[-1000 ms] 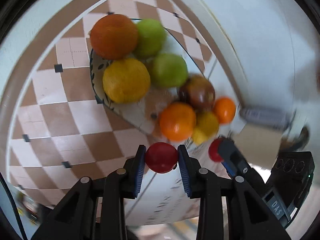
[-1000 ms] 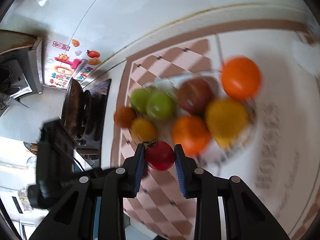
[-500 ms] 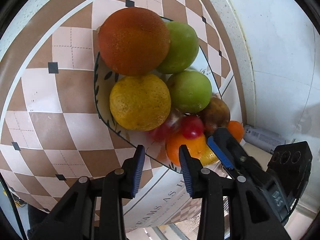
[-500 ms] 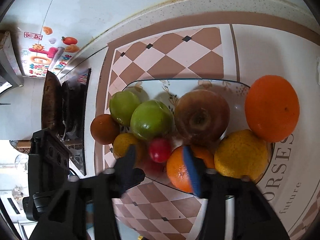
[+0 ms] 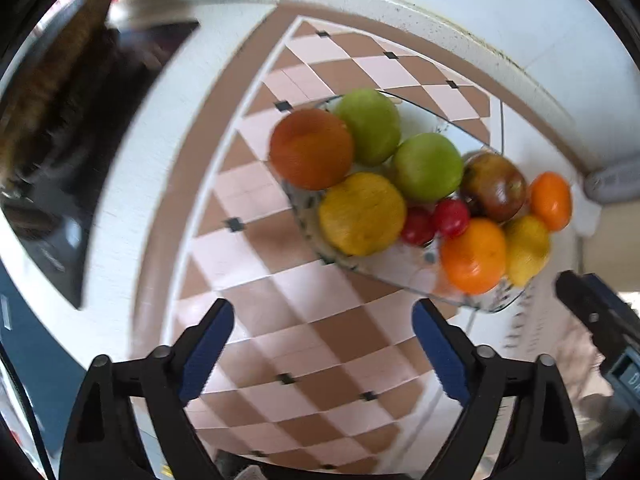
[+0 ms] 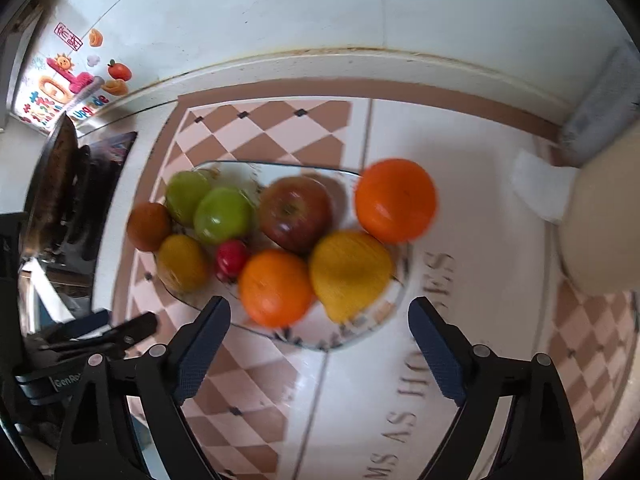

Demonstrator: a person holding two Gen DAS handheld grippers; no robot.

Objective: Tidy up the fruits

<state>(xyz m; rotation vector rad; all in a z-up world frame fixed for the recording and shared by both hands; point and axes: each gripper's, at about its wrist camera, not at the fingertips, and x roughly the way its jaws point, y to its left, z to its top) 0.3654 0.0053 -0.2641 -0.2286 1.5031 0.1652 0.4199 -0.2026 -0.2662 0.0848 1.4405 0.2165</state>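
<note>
A patterned glass plate (image 5: 404, 276) (image 6: 360, 336) on the checked tablecloth holds several fruits: two green apples (image 5: 428, 166) (image 6: 224, 216), oranges (image 5: 474, 256) (image 6: 276, 288), a yellow lemon (image 5: 362, 214) (image 6: 350, 272), a dark red apple (image 5: 494, 186) (image 6: 296, 214) and two small red tomatoes (image 5: 450, 218) (image 6: 231, 258) in the middle. My left gripper (image 5: 324, 340) is open and empty, above the cloth short of the plate. My right gripper (image 6: 320, 340) is open and empty over the plate's near edge.
A dark stove with a pan (image 6: 60, 196) (image 5: 52, 128) stands to the left. A white wall runs behind the counter. A beige round object (image 6: 600, 220) sits at the right. Each gripper shows at the edge of the other's view: right (image 5: 600, 332), left (image 6: 88, 336).
Both grippers let go of their red tomatoes into the plate, opened wide and drew back from it. The tomatoes now lie among the fruit.
</note>
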